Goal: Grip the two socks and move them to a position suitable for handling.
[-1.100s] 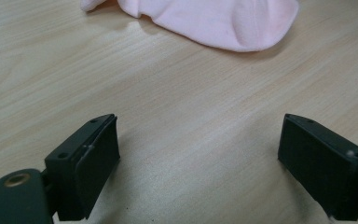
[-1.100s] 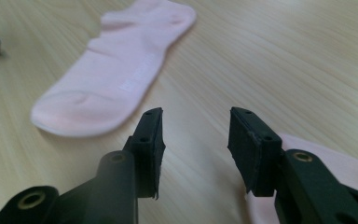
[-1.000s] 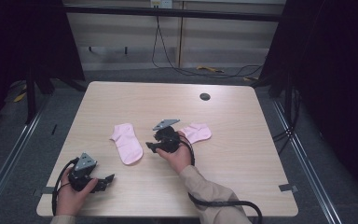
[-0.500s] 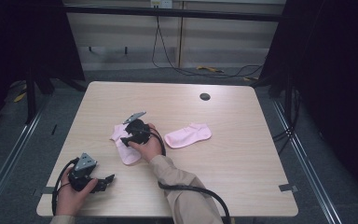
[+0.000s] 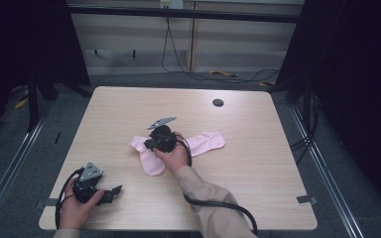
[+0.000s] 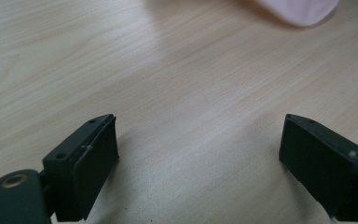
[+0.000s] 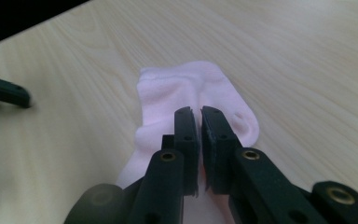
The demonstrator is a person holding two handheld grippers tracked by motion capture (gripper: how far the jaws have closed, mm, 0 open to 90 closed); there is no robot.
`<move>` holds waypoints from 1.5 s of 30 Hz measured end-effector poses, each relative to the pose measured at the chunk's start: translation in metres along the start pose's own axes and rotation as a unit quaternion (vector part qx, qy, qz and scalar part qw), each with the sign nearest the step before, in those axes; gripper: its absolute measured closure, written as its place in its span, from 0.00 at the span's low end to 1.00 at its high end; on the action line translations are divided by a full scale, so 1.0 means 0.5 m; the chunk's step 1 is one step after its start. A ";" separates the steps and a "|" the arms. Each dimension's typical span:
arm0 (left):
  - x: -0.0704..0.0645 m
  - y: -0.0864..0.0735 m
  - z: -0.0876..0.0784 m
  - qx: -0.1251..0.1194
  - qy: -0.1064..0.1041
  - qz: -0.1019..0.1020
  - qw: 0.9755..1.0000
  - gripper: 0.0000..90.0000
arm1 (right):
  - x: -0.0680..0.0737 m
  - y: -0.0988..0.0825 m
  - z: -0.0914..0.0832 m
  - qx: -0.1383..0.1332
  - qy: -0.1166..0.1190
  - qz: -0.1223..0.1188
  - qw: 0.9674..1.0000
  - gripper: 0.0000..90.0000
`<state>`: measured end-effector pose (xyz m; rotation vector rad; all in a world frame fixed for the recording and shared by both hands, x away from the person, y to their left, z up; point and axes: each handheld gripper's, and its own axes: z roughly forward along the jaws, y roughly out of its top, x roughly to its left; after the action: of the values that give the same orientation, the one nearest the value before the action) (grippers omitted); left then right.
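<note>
Two pink socks lie mid-table: a left sock (image 5: 150, 159) and a right sock (image 5: 207, 142). My right gripper (image 5: 148, 145) is down on the left sock's upper end. Its jaws have just been closing and now stand almost together. In the right gripper view a ridge of the sock (image 7: 186, 88) is bunched up between the right gripper (image 7: 198, 112) pads. My left gripper (image 5: 113, 191) rests near the table's front left corner, held by a hand. In the left gripper view the left gripper (image 6: 200, 128) is open over bare wood, with a sock tip (image 6: 303, 7) at the top edge.
The light wooden table (image 5: 263, 188) has a small black round cap (image 5: 218, 102) near its far edge. The right gripper's cable (image 5: 213, 203) trails off the front edge. Dark floor and rails surround the table.
The right hand has gone from the right sock leftward onto the left sock, and its jaws have closed on the fabric. The left hand has stayed where it was.
</note>
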<state>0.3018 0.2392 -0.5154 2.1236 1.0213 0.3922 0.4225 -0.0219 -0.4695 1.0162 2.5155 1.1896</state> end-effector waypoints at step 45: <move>0.000 0.001 0.001 0.000 0.001 -0.001 1.000 0.12 | -0.118 -0.328 -0.443 -0.065 -0.155 0.121 0.978 0.61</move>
<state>0.3020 0.2388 -0.5154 2.1235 1.0241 0.3925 0.2897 -0.2698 -0.4506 1.3831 2.0944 1.1346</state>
